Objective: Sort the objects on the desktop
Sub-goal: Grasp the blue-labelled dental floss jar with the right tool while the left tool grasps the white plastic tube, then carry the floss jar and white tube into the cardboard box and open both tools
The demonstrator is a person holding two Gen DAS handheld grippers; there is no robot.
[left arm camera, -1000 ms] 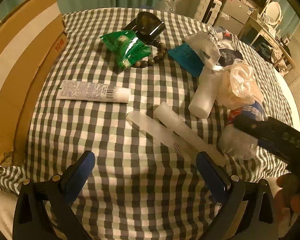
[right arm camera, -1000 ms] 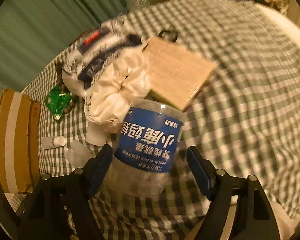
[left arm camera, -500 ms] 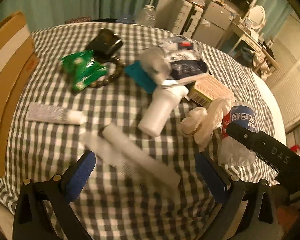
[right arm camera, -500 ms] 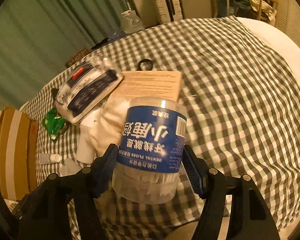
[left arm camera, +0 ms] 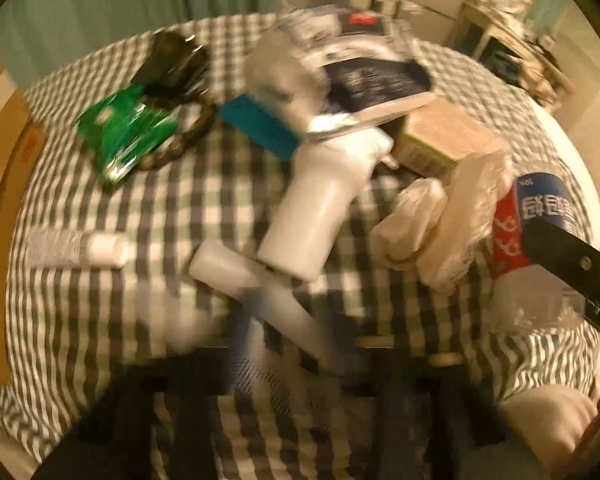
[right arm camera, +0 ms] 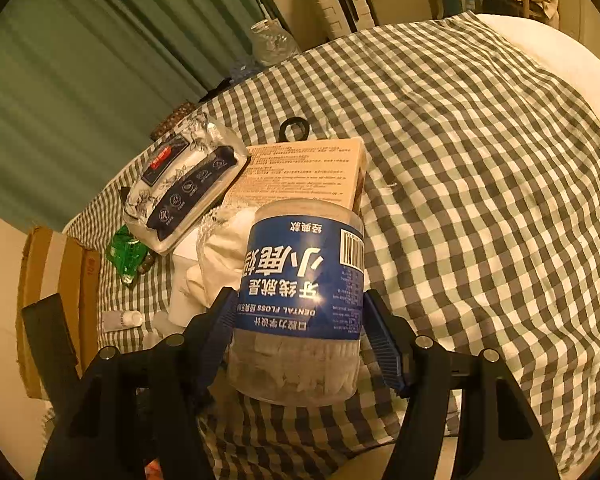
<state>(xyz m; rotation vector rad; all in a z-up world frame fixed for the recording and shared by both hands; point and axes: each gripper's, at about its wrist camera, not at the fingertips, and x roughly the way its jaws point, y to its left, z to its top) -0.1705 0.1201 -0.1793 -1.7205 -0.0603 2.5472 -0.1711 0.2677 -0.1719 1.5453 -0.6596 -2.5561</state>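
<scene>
The right gripper clamps the clear dental floss jar (blue label upside down) at the near edge of the checkered tablecloth, just near of the tan box. The left gripper is smeared by blur; its grip cannot be told. A white bottle lies mid-table.

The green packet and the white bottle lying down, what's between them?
In the left wrist view, a teal flat packet and bare checked cloth lie between the green packet and the white bottle.
</scene>
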